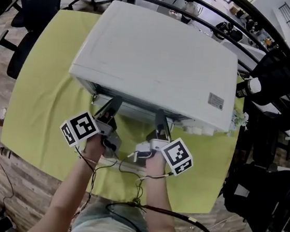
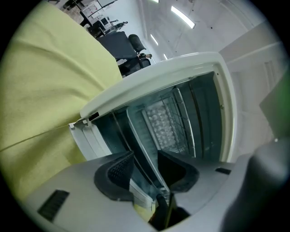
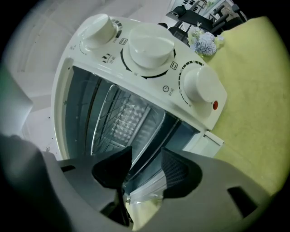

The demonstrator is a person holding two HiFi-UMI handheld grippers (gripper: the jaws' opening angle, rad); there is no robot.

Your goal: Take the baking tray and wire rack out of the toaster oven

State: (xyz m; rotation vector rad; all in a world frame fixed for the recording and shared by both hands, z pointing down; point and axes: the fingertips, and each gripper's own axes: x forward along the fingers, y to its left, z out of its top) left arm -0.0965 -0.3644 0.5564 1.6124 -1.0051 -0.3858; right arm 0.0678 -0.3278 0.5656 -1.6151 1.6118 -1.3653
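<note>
Inside the toaster oven (image 1: 157,56) sat both pieces: the wire rack (image 3: 105,113) on its rails and, at 3 o'clock of it in the right gripper view, dimpled metal I took for the baking tray (image 3: 131,120), though the wide lens left me unsure. The door (image 2: 86,141) hung open, so that step looked done. Neither piece had come out.

At 6 o'clock of the oven in the head view, my left gripper (image 2: 147,170) and right gripper (image 3: 147,170) were at the mouth. Each had its jaws parted, with a thin metal edge running between them. The pads stood clear of it and grasped nothing. I judged every grip and pull was yet to come.

The three knobs (image 3: 152,47) sat beside the opening, and a yellow-green cloth (image 1: 42,100) lay under the oven.
</note>
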